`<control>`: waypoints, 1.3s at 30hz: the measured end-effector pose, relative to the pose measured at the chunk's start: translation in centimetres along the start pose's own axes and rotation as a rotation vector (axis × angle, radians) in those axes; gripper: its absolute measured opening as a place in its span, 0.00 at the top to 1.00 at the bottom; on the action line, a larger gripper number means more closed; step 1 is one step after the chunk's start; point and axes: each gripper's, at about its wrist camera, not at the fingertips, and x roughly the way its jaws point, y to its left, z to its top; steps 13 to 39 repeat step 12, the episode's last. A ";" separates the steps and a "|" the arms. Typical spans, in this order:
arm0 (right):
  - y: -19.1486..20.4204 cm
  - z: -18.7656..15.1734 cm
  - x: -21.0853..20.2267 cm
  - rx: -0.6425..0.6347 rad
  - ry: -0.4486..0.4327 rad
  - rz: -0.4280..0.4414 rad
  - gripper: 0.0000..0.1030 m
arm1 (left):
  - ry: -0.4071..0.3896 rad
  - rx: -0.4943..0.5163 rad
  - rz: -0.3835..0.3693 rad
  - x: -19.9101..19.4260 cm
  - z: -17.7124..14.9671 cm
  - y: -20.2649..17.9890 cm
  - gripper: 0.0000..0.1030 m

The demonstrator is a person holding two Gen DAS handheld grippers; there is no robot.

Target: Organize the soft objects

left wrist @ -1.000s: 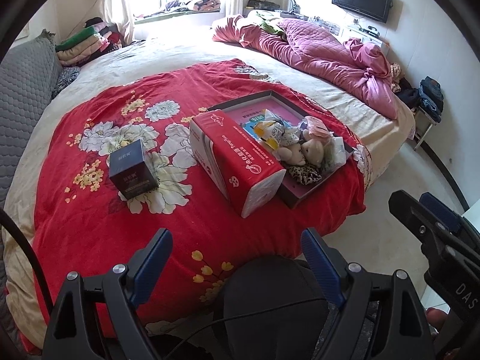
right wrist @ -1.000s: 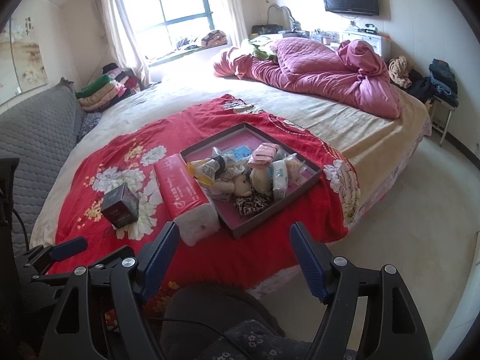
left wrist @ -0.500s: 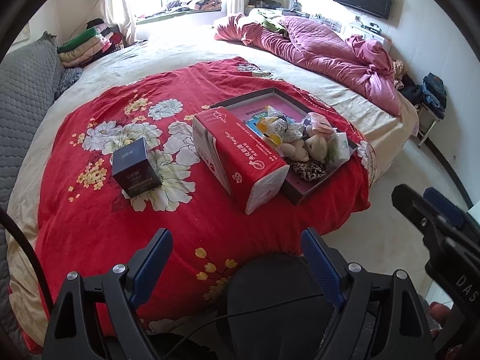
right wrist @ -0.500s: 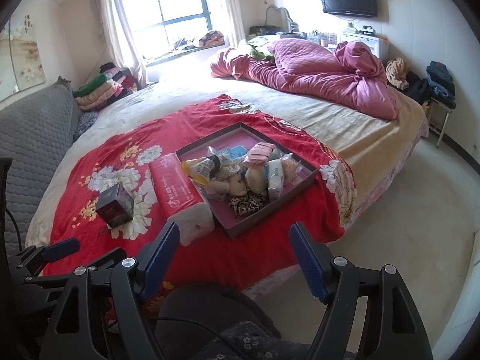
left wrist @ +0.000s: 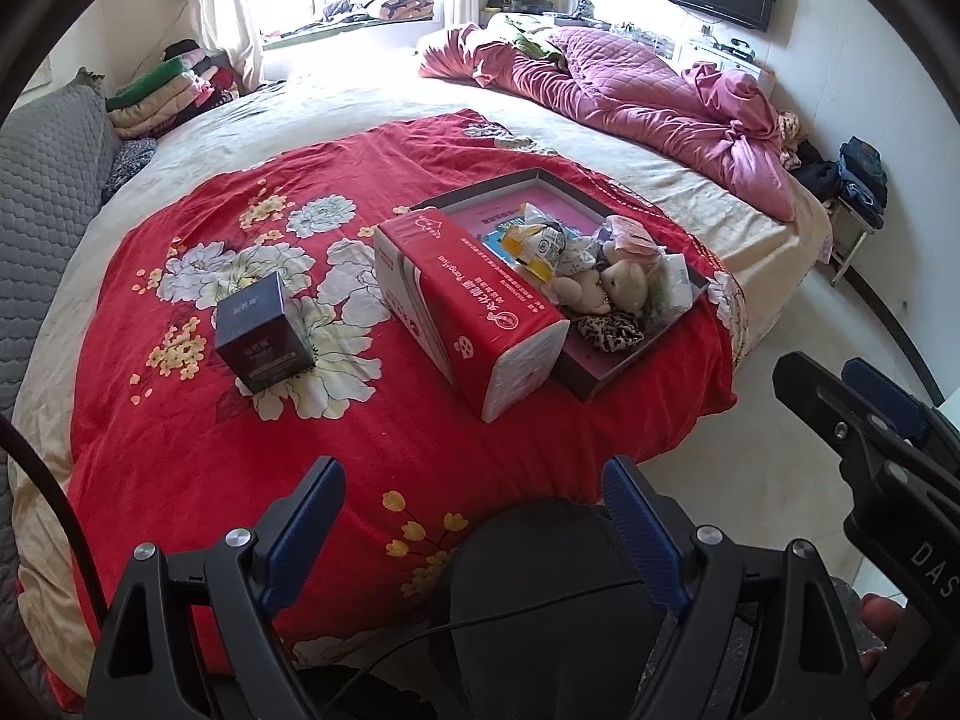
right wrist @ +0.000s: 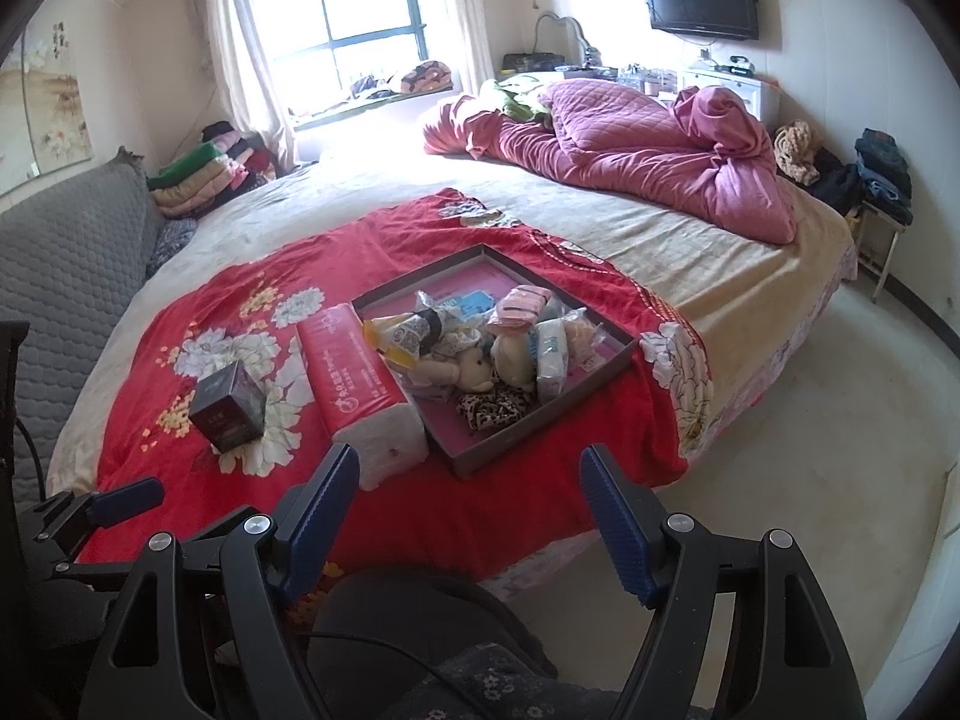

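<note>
Soft objects [right wrist: 480,354] are sitting heaped in the tray [right wrist: 624,354] at 12 o'clock w/ both grippers, left [left wrist: 474,516] & right [right wrist: 468,510], hanging apart & empty, so a reach is risking snagging neighbours or nudging the tissue pack [right wrist: 354,378] touching the tray's 9 o'clock side.

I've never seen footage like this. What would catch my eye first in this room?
Probably the red floral blanket spread over the near part of the big bed, with a shallow tray on it heaped with small plush toys and packets. Against the tray's left side lies a long red tissue pack, and further left stands a small dark box. Behind, a rumpled pink quilt lies along the bed's far side.
</note>
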 end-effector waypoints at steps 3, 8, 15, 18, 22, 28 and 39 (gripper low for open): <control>0.0 0.0 -0.1 0.000 -0.002 0.002 0.25 | 0.004 -0.003 0.004 0.1 -0.1 0.0 0.16; 0.1 0.1 -0.4 -0.015 -0.018 -0.001 0.25 | -0.002 -0.020 -0.041 0.2 0.1 0.2 0.16; 0.4 0.1 -0.5 -0.028 -0.028 -0.002 0.25 | 0.007 -0.043 -0.033 0.6 0.1 0.6 0.16; 0.4 0.1 -0.5 -0.028 -0.028 -0.002 0.25 | 0.007 -0.043 -0.033 0.6 0.1 0.6 0.16; 0.4 0.1 -0.5 -0.028 -0.028 -0.002 0.25 | 0.007 -0.043 -0.033 0.6 0.1 0.6 0.16; 0.4 0.1 -0.5 -0.028 -0.028 -0.002 0.25 | 0.007 -0.043 -0.033 0.6 0.1 0.6 0.16; 0.4 0.1 -0.5 -0.028 -0.028 -0.002 0.25 | 0.007 -0.043 -0.033 0.6 0.1 0.6 0.16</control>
